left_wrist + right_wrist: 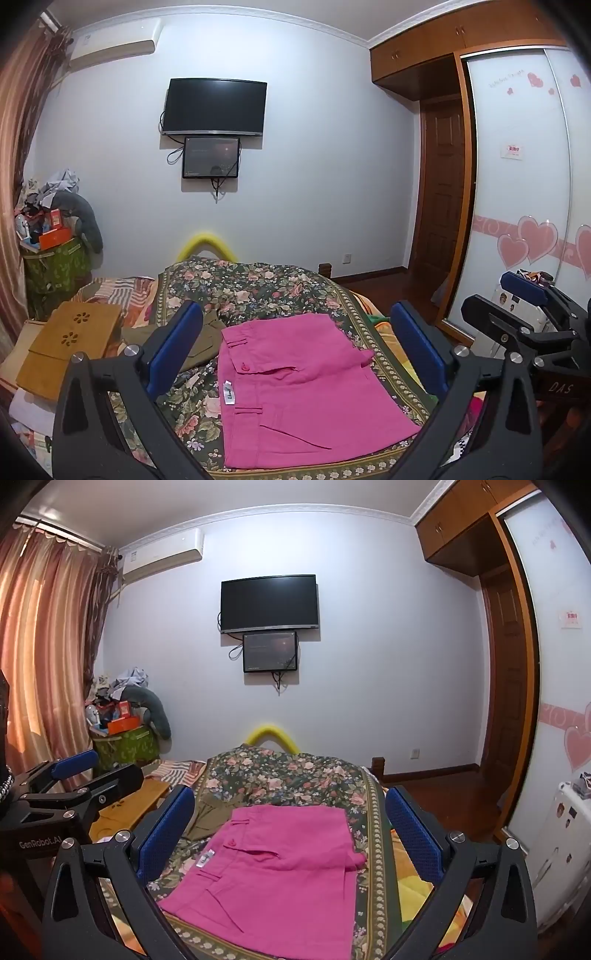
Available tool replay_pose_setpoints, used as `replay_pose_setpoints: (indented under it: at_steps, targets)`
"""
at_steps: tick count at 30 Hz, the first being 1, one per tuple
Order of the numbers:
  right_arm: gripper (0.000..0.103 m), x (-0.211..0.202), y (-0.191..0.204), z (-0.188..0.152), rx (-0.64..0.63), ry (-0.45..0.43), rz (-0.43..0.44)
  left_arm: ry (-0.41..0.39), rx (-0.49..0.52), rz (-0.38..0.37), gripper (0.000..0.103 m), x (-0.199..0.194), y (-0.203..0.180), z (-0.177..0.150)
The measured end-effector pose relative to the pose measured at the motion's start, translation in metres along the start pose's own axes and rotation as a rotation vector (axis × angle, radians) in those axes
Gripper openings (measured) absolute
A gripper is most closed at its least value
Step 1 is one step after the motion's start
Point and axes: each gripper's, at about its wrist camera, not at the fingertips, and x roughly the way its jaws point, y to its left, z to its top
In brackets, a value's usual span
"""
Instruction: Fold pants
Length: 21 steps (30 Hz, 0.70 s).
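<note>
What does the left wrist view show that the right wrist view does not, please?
Only the left wrist view shows the right hand-held gripper, jaws open, at its right edge, and the pale sliding wardrobe door with big pink hearts.

Only the right wrist view shows the left hand-held gripper, jaws open, at its left edge, and the wide orange-pink striped curtain.

Both show the folded bright pink pants lying on the dark floral bedspread, an olive garment beside them, and the black wall-mounted television.
</note>
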Motion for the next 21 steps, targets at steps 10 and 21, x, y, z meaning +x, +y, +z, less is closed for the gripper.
replay_pose_setpoints:
  at_steps: [10, 21]
  targets:
    - [0.103, 0.0011, 0.0012, -0.001, 0.005, 0.004, 0.002, -0.002, 0.013, 0.002, 0.103, 0.0013, -0.0024, 0.0021]
    - [0.103, -0.0006, 0.0005, -0.0032, 0.01, 0.006, 0.004, -0.01, 0.014, 0.003, 0.103, 0.0016, -0.0042, 0.0003]
